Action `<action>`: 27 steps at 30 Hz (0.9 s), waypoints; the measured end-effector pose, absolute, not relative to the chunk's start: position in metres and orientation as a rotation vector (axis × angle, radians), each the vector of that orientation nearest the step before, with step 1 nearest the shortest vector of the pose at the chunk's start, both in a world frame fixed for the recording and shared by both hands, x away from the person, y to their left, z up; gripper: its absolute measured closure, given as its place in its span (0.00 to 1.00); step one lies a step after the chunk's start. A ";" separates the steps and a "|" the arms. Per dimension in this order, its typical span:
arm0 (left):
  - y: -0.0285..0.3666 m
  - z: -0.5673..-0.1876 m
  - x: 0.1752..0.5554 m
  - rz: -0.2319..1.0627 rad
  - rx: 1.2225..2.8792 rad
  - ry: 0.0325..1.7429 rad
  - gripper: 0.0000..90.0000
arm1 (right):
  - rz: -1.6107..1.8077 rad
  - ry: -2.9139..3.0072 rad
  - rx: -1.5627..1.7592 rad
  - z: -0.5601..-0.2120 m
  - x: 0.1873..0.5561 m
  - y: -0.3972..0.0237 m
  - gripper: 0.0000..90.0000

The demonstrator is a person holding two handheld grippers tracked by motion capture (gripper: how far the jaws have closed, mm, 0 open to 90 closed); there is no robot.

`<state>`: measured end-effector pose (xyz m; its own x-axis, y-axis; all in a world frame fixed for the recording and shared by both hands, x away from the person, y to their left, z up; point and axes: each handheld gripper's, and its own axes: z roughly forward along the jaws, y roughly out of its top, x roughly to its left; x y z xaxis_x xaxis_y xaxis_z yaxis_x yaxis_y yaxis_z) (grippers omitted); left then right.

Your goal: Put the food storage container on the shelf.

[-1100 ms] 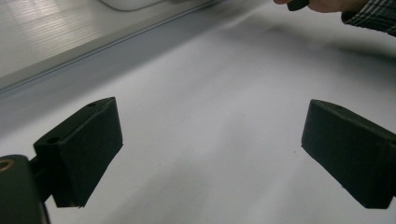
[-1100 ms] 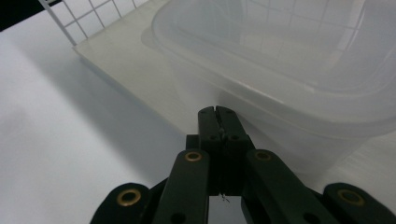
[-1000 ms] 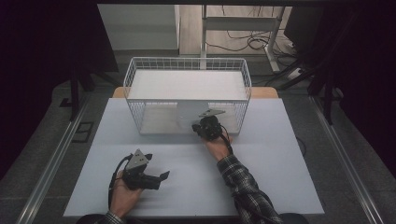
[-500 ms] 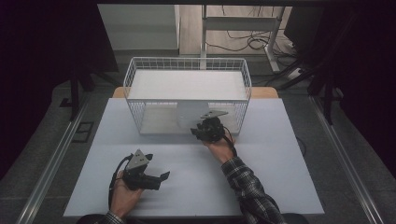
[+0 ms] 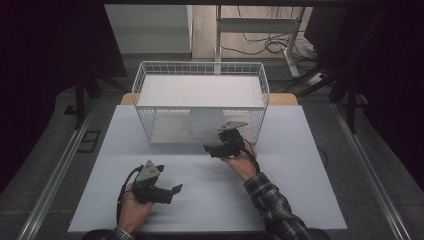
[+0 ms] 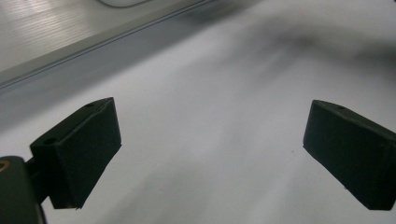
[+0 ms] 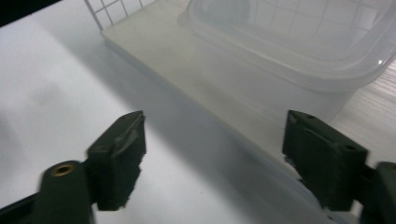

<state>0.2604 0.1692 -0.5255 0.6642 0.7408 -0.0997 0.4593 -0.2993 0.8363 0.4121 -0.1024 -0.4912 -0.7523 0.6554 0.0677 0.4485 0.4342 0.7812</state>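
Clear tub [image 7: 299,51] in wire basket [image 5: 150,120]

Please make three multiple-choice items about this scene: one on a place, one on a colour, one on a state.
1. Where is the plastic box?
A. under the wire basket
B. in the left gripper
C. on the floor

2. What colour is the basket?
A. red
B. white
C. blue

3. How do the right gripper's jaws stand?
A. shut on the box
B. shut on nothing
C. open

Answers: 1 A, the box sits beneath the basket's mesh. 2 B, its wires are white. 3 C, the jaws stand apart, having just opened, with nothing between them.
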 end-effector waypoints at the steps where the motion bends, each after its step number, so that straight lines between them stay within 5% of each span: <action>1: 0.169 -0.525 0.260 0.383 1.951 0.936 0.04 | 1.211 2.447 0.956 -0.491 0.411 -0.103 0.19; 7: 0.170 -0.525 0.260 0.383 1.943 0.940 0.04 | 1.194 2.462 0.932 -0.492 0.403 -0.104 0.08; 27: 0.170 -0.525 0.261 0.364 1.952 0.925 0.04 | 1.173 2.479 0.886 -0.491 0.385 -0.120 0.02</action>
<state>0.2606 0.1704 -0.5253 0.6747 0.7299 -0.1096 0.4596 -0.2992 0.8362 0.3853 -0.1196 -0.4915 -0.7807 0.6244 0.0256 0.4156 0.4882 0.7674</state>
